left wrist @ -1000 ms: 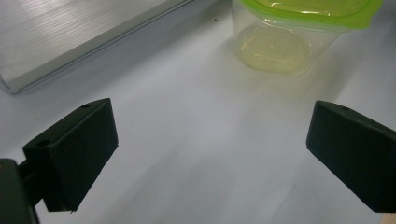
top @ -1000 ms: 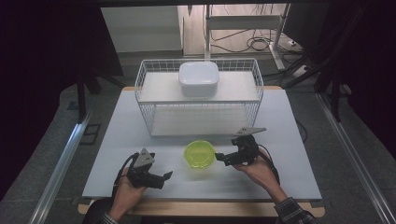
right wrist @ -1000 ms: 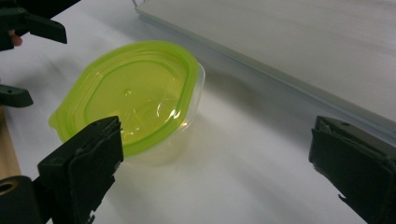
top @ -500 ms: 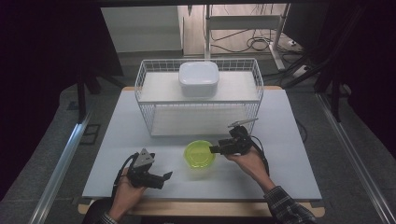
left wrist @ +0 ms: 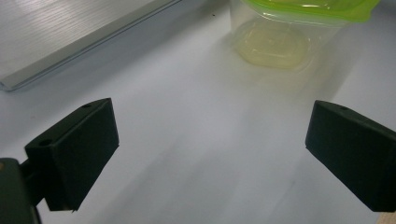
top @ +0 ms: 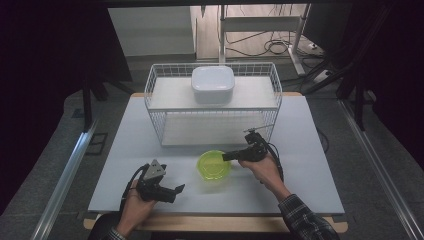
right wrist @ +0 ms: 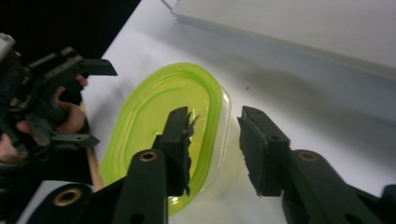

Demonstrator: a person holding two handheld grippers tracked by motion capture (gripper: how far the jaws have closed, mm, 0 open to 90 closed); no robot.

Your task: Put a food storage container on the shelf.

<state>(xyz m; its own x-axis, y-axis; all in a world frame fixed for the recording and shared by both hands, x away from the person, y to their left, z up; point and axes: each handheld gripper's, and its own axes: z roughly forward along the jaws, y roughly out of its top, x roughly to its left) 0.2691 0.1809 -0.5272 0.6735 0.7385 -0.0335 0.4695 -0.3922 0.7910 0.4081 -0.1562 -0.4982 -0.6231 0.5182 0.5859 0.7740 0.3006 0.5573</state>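
One table [top: 320, 150], white-topped, carries everything here. On it, at the far side, stands one white wire rack [top: 159, 107] with two flat shelves, and one white lidded box [top: 213, 84] sits on its upper shelf, about midway along.

Taking the rack as the landmark: one container [top: 214, 166] — clear-walled, with a lime-green lid — stands on the table just in front of the rack's lower shelf, near the middle of its length. It rests flat on the tabletop, upright.

There are two grippers, one in each of the person's hands. The right gripper [top: 231, 156] lies in front of the rack's right half, reaching leftward to the container's right rim. In the right gripper view its jaws have just been closing and now straddle that rim [right wrist: 219, 126]: one pad [right wrist: 180, 140] is over the green lid, the other [right wrist: 257, 144] outside the clear wall. A gap shows on the outer side, so the pads do not yet squeeze it.

The left gripper [top: 175, 190] rests well in front of the rack's left end, near the table's front edge, apart from the container. Its jaws stand wide — nothing between them but bare tabletop, with the container [left wrist: 285, 32] beyond.
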